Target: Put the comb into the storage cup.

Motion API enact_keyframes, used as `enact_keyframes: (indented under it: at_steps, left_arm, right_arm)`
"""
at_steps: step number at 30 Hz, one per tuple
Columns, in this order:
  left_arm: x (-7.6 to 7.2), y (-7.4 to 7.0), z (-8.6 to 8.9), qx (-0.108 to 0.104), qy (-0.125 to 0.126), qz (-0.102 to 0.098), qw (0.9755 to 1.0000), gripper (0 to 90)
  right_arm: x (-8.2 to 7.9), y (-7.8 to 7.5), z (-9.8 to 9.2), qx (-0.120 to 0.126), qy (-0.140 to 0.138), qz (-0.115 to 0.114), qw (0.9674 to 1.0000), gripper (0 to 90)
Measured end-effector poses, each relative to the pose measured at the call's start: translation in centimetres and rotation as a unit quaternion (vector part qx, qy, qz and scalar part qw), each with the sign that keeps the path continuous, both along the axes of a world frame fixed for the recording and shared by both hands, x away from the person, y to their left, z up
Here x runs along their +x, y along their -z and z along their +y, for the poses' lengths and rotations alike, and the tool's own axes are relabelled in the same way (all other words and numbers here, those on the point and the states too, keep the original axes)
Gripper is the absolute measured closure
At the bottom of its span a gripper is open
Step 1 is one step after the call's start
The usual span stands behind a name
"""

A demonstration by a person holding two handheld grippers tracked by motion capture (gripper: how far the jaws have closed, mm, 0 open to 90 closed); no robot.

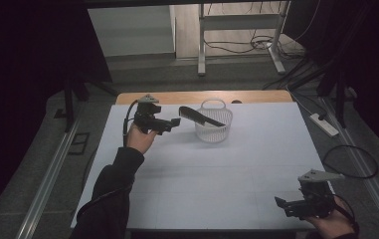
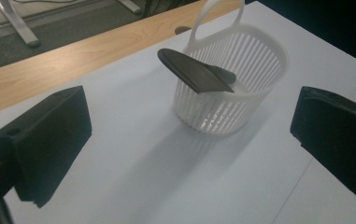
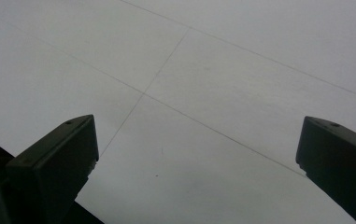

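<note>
Basket (image 1: 214, 121) holds the dark comb (image 1: 200, 116) slanting over its rim, so we judge placement done—our left gripper (image 1: 173, 124) just beside it, our right gripper (image 1: 282, 204) well apart, both wide open, empty—retreat next.

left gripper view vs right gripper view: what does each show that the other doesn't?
Left gripper view alone: the white basket with its loop handle, a dark flat tool lying across its rim and sticking out on one side, and the wooden table edge with floor beyond. Right gripper view alone: thin seam lines crossing the bare sheet. Both: a pair of black jaws standing wide apart with nothing between them, over the same white sheet.
</note>
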State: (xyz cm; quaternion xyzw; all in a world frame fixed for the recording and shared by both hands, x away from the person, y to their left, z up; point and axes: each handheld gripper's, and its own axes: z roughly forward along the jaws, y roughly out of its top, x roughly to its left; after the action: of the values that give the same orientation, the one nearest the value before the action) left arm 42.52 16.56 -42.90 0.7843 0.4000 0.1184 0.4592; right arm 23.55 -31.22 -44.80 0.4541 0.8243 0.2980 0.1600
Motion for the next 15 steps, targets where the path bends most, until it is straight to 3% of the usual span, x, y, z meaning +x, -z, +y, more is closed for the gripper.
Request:
enact_keyframes:
  at_steps: [15]
  left_arm:
    - [-1.1,0.3,1.0,-0.008,0.007,0.008,0.9999,0.0]
  right_arm:
    - [-0.1,-0.1,-0.1,0.007,0.005,-0.010,0.9999,0.0]
